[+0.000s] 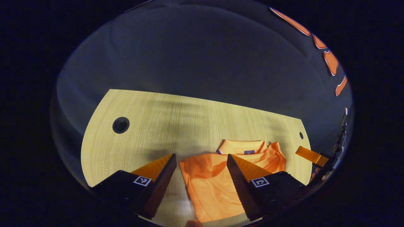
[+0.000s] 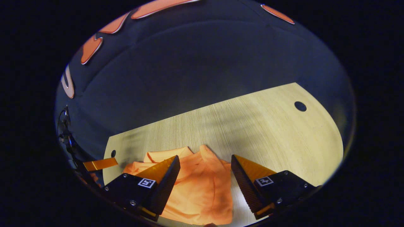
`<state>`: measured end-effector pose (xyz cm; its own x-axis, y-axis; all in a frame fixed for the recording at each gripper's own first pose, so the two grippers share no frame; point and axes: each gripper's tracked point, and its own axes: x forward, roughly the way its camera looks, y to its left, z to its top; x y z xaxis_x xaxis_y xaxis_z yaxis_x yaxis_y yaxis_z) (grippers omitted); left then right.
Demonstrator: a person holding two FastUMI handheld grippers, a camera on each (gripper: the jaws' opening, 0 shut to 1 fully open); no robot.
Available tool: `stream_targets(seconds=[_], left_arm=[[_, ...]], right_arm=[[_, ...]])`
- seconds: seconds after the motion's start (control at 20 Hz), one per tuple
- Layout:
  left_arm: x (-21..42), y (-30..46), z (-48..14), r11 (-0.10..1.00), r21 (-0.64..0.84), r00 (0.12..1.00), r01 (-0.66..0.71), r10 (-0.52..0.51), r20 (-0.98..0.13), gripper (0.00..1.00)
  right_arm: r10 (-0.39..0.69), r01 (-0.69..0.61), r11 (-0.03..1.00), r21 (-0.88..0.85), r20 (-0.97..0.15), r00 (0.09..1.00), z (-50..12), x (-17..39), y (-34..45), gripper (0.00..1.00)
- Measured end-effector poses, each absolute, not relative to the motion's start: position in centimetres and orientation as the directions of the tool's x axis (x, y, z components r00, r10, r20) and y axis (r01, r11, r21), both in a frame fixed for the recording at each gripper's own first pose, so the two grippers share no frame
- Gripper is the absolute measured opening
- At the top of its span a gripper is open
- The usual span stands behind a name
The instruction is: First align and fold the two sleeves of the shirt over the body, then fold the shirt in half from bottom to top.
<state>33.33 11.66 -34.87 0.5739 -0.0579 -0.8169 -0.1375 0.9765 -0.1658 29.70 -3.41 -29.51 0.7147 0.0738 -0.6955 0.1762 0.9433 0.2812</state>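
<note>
An orange polo shirt (image 1: 208, 186) lies flat on the light wooden table (image 1: 189, 119), its collar (image 1: 243, 146) at the far end. Its cloth is creased and the outline looks narrow, with fabric lapped over the body. My left gripper (image 1: 200, 156) hovers open over the shirt's left edge, nothing between its fingers. In the right gripper view the same shirt (image 2: 202, 189) runs toward the near table edge, and my right gripper (image 2: 205, 156) stands open above its right side. Each view catches the other gripper farther off, the right gripper (image 1: 311, 156) and the left gripper (image 2: 99, 164).
The table has round cable holes (image 1: 121, 125) (image 1: 301, 135) near its far corners, also seen as holes (image 2: 300, 106) (image 2: 113, 153). Bare wood (image 2: 268, 132) stretches beyond and beside the shirt. Dark booth cloth stands behind the table's far edge.
</note>
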Motion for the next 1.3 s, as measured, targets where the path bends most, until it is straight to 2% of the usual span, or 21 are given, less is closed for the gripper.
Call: stream_targets(seconds=[0.3, 0.5, 0.7, 1.15, 1.3], left_arm=[[27.9, 9.6, -29.8, 0.976, -0.162, 0.621, -0.142, -0.04, -0.783, 0.98], [24.3, 6.3, -24.5, 0.967, -0.22, 0.677, -0.126, -0.078, -0.732, 0.98], [21.0, 4.3, -19.9, 0.976, -0.195, 0.743, -0.101, -0.056, -0.667, 0.98], [12.6, 0.9, -13.7, 0.989, -0.132, 0.835, -0.069, -0.016, -0.55, 0.98], [9.6, 0.2, -11.3, 0.994, -0.084, 0.885, -0.068, 0.021, -0.466, 0.98]], right_arm=[[0.068, 0.104, 0.965, 0.24, -0.615, 0.786, -23.7, 24.8, -2.9, 0.99], [0.067, 0.042, 0.98, 0.194, -0.523, 0.85, -18.0, 21.2, -2.2, 0.99], [0.092, -0.009, 0.98, 0.199, -0.414, 0.905, -12.9, 18.0, -1.9, 0.98], [0.095, -0.055, 0.988, 0.145, -0.287, 0.953, -6.9, 9.9, -2.8, 0.98], [0.109, -0.081, 0.989, 0.125, -0.242, 0.964, -6.1, 7.6, -2.3, 0.98]])
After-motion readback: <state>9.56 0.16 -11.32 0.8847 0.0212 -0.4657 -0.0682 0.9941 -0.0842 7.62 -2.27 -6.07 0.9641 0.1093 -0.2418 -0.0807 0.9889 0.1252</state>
